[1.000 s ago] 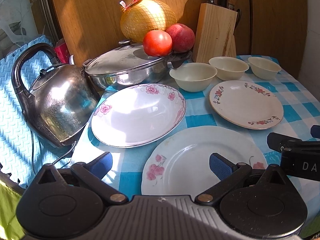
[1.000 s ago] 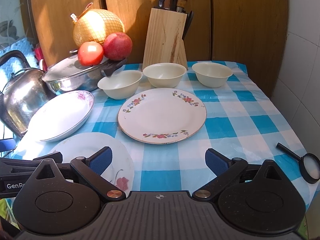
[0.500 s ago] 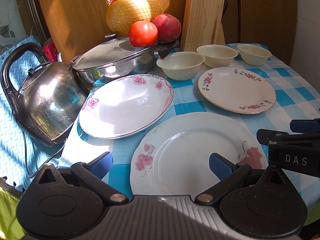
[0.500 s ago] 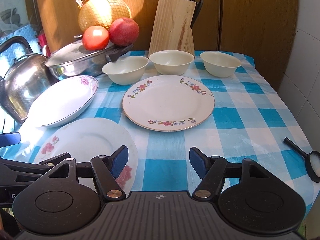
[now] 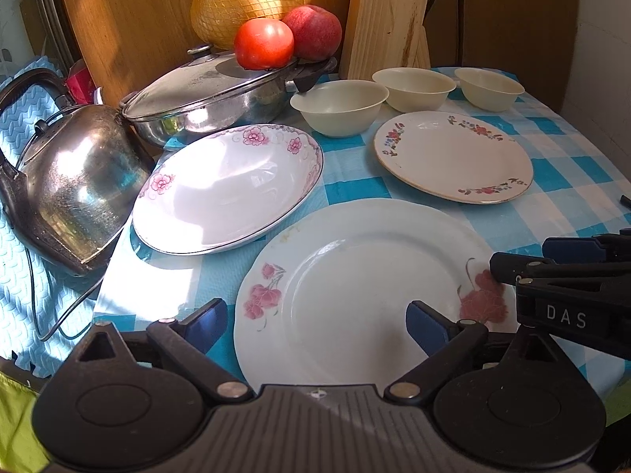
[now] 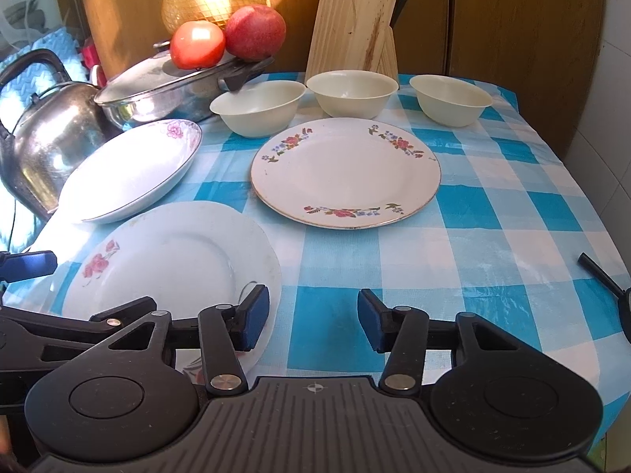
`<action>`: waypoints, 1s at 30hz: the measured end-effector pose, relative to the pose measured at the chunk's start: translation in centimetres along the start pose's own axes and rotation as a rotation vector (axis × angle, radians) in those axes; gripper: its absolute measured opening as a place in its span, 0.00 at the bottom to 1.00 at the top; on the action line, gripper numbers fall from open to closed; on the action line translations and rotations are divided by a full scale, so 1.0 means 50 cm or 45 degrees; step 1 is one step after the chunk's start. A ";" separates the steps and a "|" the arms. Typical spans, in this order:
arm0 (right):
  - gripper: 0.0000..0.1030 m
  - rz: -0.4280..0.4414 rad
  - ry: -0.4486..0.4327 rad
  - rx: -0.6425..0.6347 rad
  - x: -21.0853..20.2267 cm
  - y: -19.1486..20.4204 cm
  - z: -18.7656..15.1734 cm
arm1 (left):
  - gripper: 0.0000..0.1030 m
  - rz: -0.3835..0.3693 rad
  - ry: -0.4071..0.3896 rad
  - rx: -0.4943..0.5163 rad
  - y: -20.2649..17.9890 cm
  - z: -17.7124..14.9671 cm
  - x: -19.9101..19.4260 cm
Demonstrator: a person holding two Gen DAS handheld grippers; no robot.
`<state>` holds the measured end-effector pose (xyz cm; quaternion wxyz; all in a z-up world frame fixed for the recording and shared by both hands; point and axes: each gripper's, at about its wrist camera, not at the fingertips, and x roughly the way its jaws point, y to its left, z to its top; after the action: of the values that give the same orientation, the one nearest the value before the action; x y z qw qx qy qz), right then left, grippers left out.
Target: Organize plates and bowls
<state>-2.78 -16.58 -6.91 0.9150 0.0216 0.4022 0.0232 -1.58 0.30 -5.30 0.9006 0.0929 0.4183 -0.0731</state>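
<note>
left gripper fingers apart, near white plate lying between and under them; right gripper fingers apart, the plate's edge at its left finger. risk: both grippers crowd one rim; a shallow pinch could slip.

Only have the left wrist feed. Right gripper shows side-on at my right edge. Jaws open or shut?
Observer: Open. The right gripper has a wide gap between its pads and nothing in it.
Operator: Where does it sit relative to the near plate?
Observer: One pad is over the right rim of the near plate. The other is over bare tablecloth. I cannot tell whether it touches the plate.
Operator: What is the black tip at my far right?
Observer: The handle of a magnifying glass lying near the table's right edge.
</note>
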 end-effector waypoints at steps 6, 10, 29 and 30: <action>0.50 0.027 0.005 -0.004 0.000 0.000 0.004 | 0.85 -0.036 0.015 -0.013 0.000 0.003 0.004; 0.45 0.045 0.007 0.001 0.002 -0.002 0.006 | 0.81 -0.088 0.040 -0.027 0.001 0.005 0.009; 0.50 0.195 0.100 0.094 0.011 -0.032 0.010 | 0.78 -0.162 0.010 -0.031 0.032 0.010 -0.007; 0.50 0.196 0.103 0.099 0.013 -0.035 0.012 | 0.78 -0.151 0.017 -0.071 0.048 0.008 -0.003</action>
<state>-1.88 -18.31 -7.08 0.8920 0.0869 0.4365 0.0788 -0.88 2.54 -4.67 0.8940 0.0435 0.4311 -0.1140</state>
